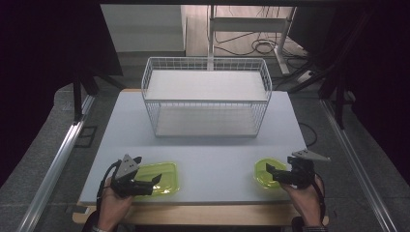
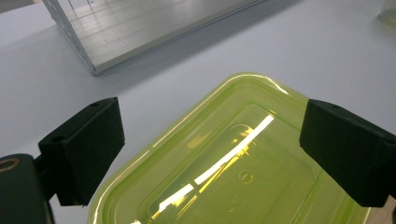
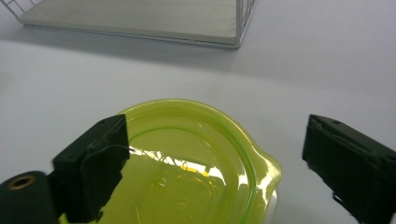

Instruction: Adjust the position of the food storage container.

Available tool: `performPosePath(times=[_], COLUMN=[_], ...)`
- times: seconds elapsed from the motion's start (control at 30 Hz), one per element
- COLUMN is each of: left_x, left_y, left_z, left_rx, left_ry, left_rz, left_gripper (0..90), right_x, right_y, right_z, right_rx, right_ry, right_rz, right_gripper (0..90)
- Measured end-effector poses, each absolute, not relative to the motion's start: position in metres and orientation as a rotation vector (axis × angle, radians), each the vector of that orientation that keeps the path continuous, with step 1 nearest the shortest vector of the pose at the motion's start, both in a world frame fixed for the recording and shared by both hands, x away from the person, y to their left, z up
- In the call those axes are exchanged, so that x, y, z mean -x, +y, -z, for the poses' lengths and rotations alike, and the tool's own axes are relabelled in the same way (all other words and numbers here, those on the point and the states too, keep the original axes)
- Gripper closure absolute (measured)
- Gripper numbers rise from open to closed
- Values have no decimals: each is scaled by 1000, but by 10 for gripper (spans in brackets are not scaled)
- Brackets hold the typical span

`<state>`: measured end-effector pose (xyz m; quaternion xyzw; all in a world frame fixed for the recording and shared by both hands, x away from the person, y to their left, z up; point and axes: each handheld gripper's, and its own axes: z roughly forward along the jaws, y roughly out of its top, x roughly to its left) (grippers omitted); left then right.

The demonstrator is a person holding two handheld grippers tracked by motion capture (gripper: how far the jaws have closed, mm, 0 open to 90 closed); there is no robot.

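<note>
Glossy translucent green rectangular lid (image 1: 157, 178) straddled by wide-spread left gripper (image 1: 145, 185), rounded green container (image 1: 266, 172) flanked by wide-spread right gripper (image 1: 273, 173), both placed before white wire basket (image 1: 206, 99)

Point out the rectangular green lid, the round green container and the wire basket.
rectangular green lid (image 2: 243, 158): left gripper view, on its flat glossy top.
round green container (image 3: 187, 154): right gripper view, on its inside, near the middle.
wire basket (image 1: 206, 59): high view, on its far top rim.
</note>
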<state>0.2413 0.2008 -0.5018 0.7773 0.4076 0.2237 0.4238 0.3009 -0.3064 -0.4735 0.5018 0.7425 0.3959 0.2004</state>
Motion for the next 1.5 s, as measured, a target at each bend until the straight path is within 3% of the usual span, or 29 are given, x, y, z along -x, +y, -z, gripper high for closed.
performPosePath(times=[0.73, 1.1, 1.5], left_x=[-241, -241, -241], left_y=[202, 201, 202], left_z=[503, 504, 504], left_rx=[-1965, -1971, -1977], left_ry=[1019, 1013, 1016], left_rz=[-616, -641, -644], left_gripper=[58, 51, 52], right_x=[-276, -268, -277], right_y=[-261, -246, -260], right_z=[454, 462, 472], right_rx=[-1108, -1066, -1143], right_ry=[2364, 2475, 2493], right_rz=[-1146, -1130, -1083], right_gripper=[879, 889, 889])
